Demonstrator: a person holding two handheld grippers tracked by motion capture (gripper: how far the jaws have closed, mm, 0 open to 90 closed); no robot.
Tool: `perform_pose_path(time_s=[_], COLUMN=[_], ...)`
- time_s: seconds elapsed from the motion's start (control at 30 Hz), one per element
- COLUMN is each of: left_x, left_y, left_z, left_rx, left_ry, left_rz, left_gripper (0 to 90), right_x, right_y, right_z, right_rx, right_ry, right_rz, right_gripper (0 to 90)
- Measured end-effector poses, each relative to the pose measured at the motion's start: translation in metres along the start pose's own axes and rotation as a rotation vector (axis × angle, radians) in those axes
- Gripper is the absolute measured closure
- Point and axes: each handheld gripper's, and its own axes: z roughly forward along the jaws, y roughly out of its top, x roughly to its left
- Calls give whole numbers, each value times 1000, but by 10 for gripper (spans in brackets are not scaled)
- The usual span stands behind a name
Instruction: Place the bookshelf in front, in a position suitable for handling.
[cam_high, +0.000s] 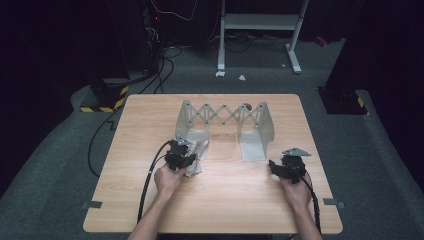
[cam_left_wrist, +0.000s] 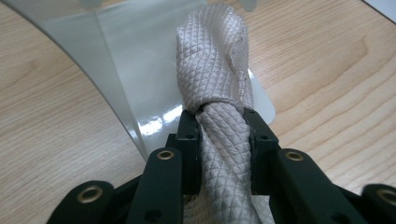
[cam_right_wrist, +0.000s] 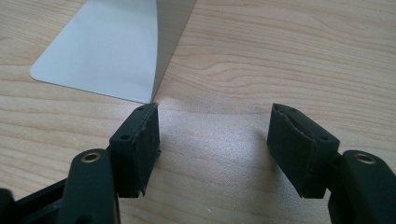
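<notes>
The left claw (cam_left_wrist: 223, 135) clamps a rolled, quilted beige cloth (cam_left_wrist: 217, 70), its length running straight ahead from the jaws onto the left foot of the grey expanding rack (cam_high: 194, 136); the right claw (cam_right_wrist: 215, 140) gapes empty above the desk (cam_right_wrist: 289, 56), well apart.

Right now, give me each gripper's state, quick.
Left gripper: closed on the rolled beige cloth.
Right gripper: open, nothing between its fingers.
</notes>
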Motion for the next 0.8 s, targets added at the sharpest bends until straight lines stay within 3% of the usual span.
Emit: perform_pose_path(time_s=[0.17,0.47,0.8], left_x=[4,-16,-14], left_y=[-1,0,3], left_z=[0,1,5], left_rx=[1,0,16], left_ry=[9,7,40], left_rz=[-17,47,33], left_gripper=[718,720,732], right_x=[0,0,0], right_y=[0,0,0], right_z=[0,0,0], right_rx=[0,0,0], right_ry=[0,0,1], right_rz=[0,-1,-2], right_gripper=[346,347,346])
